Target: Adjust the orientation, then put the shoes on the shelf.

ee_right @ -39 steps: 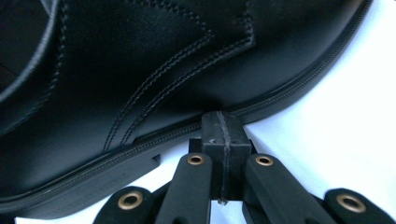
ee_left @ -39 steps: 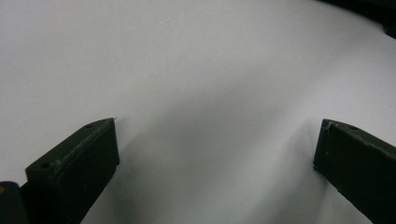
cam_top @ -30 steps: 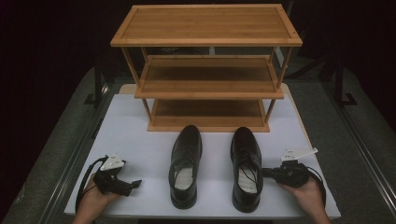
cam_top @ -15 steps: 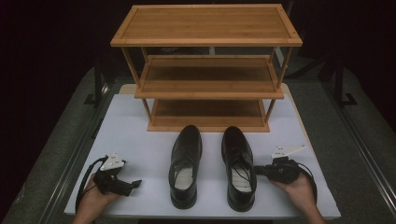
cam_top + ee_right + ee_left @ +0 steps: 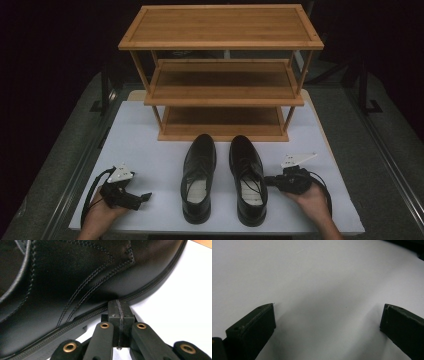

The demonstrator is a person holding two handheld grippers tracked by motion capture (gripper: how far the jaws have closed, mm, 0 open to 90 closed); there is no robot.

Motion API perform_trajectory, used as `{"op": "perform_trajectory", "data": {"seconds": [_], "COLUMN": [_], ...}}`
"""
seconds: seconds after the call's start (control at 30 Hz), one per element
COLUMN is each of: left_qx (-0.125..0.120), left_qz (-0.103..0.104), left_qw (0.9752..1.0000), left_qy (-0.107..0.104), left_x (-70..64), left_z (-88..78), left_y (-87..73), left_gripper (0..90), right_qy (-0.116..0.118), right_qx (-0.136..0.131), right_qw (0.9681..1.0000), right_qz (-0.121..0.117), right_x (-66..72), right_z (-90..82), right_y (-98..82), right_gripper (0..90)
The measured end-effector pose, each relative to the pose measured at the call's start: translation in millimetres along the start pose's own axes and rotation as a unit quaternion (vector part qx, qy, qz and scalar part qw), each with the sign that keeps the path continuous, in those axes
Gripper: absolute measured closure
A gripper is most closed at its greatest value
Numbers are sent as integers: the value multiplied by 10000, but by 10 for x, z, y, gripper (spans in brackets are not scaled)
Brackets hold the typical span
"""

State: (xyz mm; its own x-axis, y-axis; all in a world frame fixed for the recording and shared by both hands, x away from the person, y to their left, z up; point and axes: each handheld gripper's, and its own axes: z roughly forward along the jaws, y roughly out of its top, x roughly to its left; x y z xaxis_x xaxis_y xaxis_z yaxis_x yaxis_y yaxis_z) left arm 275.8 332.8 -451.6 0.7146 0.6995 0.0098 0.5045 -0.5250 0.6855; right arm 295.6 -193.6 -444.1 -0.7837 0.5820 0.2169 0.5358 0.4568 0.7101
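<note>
High view: two black dress shoes stand side by side on the white table point(image 5: 150, 150), toes toward the wooden rack point(image 5: 222, 90), heels toward me. Their long axes run front to back, nearly parallel.

My right gripper point(image 5: 270, 181) lies just to the right of the right shoe point(image 5: 247, 180), pointing leftward across that shoe's long axis at about mid-length. In the right gripper view, the jaws are pressed together with nothing between them, and their joined tip point(image 5: 119, 311) meets the sole edge point(image 5: 140, 293) of the shoe; I judge it touching or all but touching. My right hand point(image 5: 312, 200) is the nearer one to this shoe.

My left gripper point(image 5: 142, 197) rests low on the table, well apart from the left shoe point(image 5: 200, 177), which lies to its right. In the left gripper view, its jaws stand wide apart over bare tabletop and hold nothing.

Any sideways push on the right shoe would, I judge, come from the right gripper's closed tip.
</note>
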Motion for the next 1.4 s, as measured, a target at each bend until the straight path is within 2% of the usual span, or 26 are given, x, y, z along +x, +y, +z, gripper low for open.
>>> {"op": "perform_trajectory", "data": {"seconds": [0.47,0.7,0.73,0.9,1.07,1.13,1.2,1.23,1.27,1.3,1.4], "left_qx": [1,2,0,-1,-2,-3,-1,3,3,4,-41], "left_qz": [2,4,2,0,-1,-3,-2,3,3,1,-63], "left_qw": [10000,10000,10000,10000,10000,10000,10000,10000,10000,10000,10000], "left_qy": [1,0,-1,-1,-4,-5,-5,-4,-4,-16,-44], "left_x": [0,0,0,0,1,2,2,2,2,5,12], "left_z": [0,-1,0,0,0,0,0,-2,-2,-4,-5], "left_y": [0,0,0,0,0,0,1,2,2,4,19], "left_gripper": [0,0,0,0,0,0,0,0,0,0,0], "right_qy": [176,258,255,270,95,-11,-36,-65,-65,-101,-102], "right_qx": [16,-5,64,63,-85,-235,-280,-359,-359,-437,-571], "right_qw": [9998,9995,9993,9993,9999,9997,9996,9993,9993,9989,9981], "right_qz": [-97,-197,-249,-237,-106,29,40,94,94,165,208], "right_x": [112,170,182,168,117,80,68,63,63,53,49], "right_z": [126,216,232,230,159,91,71,30,30,-10,-61], "right_y": [114,197,199,190,179,170,167,166,166,174,192], "right_gripper": [898,897,898,896,839,777,760,690,690,630,590]}}
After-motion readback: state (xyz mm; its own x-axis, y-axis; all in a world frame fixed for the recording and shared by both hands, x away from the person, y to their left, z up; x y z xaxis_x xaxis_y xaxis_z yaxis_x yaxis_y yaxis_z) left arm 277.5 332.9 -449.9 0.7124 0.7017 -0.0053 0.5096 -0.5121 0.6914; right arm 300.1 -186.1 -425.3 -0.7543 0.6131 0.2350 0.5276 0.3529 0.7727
